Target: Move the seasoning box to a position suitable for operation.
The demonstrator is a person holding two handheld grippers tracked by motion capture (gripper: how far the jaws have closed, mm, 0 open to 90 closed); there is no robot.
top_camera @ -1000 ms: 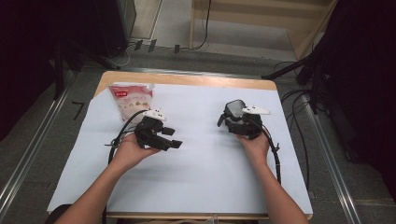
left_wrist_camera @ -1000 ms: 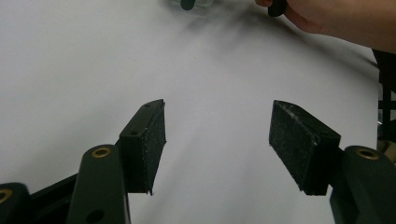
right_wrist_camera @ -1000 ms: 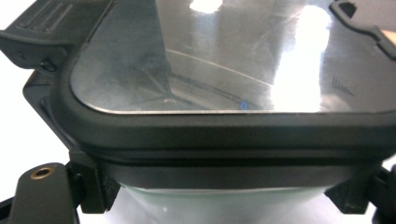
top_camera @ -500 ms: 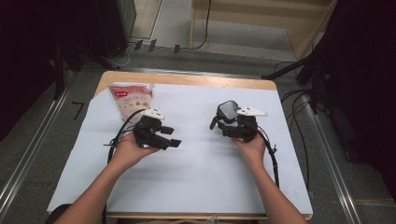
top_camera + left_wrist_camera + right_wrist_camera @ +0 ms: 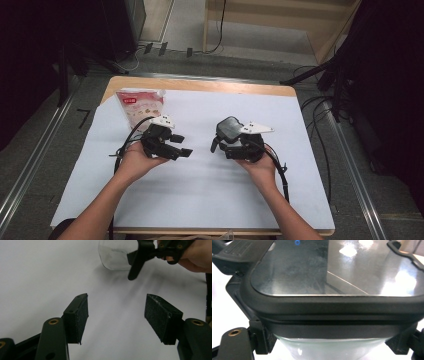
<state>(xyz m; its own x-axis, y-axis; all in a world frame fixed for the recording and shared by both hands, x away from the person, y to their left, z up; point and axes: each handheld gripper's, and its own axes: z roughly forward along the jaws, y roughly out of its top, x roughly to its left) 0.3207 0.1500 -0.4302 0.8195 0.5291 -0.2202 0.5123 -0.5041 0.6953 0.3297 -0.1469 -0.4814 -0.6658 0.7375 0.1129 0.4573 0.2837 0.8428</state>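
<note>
Right gripper (image 5: 227, 145) clamped on glass container (image 5: 229, 129) with dark-rimmed lid, held tilted just above white counter (image 5: 200, 200), near centre. Left gripper (image 5: 180, 149) jaws well apart, nothing between, facing container. Snack pouch (image 5: 140, 106) at counter's far left.

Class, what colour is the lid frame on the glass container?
Black, around a clear panel: the lid shows best in the right gripper view, on the container held by the right tongs.
</note>
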